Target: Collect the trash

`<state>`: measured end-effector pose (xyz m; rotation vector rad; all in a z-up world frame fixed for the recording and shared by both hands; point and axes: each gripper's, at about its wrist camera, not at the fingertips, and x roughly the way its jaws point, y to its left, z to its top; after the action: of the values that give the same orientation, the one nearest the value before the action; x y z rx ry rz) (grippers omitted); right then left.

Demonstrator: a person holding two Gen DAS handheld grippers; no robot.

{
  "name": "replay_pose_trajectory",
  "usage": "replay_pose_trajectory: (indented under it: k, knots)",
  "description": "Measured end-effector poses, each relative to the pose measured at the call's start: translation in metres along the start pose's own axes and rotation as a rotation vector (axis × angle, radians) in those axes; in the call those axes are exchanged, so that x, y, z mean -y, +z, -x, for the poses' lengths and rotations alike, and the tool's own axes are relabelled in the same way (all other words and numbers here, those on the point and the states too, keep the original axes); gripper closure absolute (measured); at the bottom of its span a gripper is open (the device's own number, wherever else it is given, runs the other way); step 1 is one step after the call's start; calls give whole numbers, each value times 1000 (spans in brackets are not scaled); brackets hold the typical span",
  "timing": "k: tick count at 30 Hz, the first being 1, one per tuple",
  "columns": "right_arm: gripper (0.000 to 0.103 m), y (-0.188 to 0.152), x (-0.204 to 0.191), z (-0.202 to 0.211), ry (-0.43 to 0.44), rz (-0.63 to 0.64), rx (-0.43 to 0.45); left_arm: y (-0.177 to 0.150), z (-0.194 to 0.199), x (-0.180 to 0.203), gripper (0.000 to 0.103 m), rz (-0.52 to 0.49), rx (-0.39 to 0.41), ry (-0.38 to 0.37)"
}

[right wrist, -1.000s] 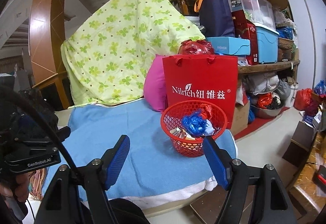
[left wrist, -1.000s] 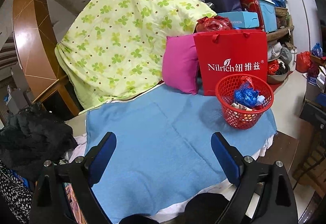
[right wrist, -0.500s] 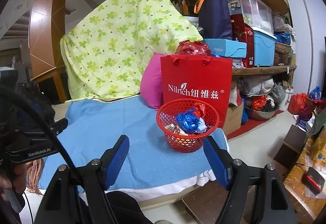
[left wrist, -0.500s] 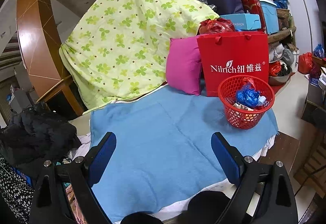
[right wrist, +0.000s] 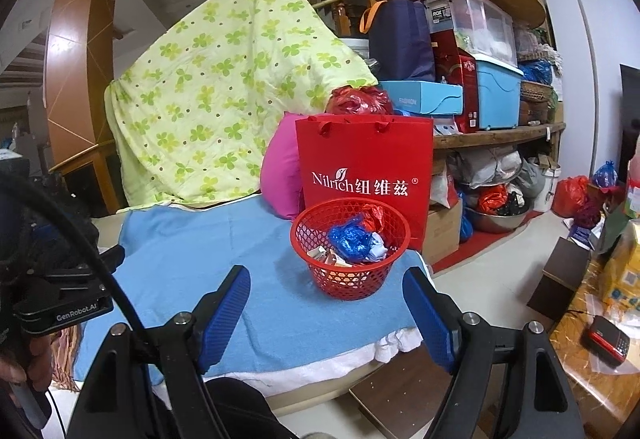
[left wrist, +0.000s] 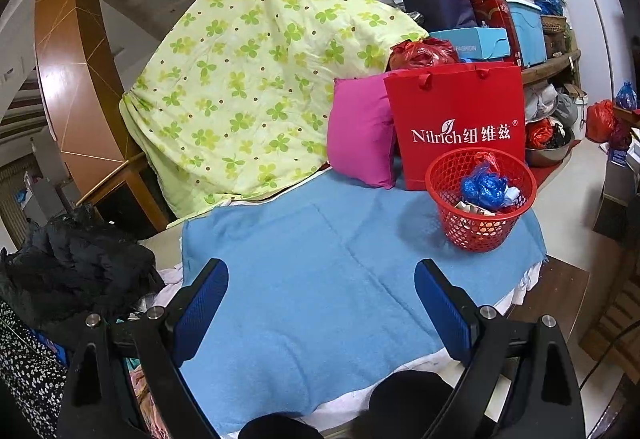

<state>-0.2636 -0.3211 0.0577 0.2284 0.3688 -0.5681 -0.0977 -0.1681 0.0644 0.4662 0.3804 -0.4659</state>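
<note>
Hovering spread and empty — left tool [left wrist: 320, 303], right tool [right wrist: 326, 305], red trash basket [right wrist: 350, 263] just ahead of right tool

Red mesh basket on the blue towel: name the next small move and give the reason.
Probably draw both tongs back and stop. The red mesh basket already holds crumpled blue plastic and paper scraps, the blue towel shows no loose trash, and left tongs and right tongs are open, empty.

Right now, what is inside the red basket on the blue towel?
Inside the red basket lie a crumpled blue plastic bag, a red wrapper, some white paper and flat packets. Anything deeper is covered by these.
</note>
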Motion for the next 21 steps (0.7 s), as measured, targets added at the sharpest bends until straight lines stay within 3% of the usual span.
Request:
replay_pose_trajectory:
  k: [21]
  knots:
    - [21, -3, -6, 6, 11, -4, -8, -3, 10, -4, 9, 11, 1, 8]
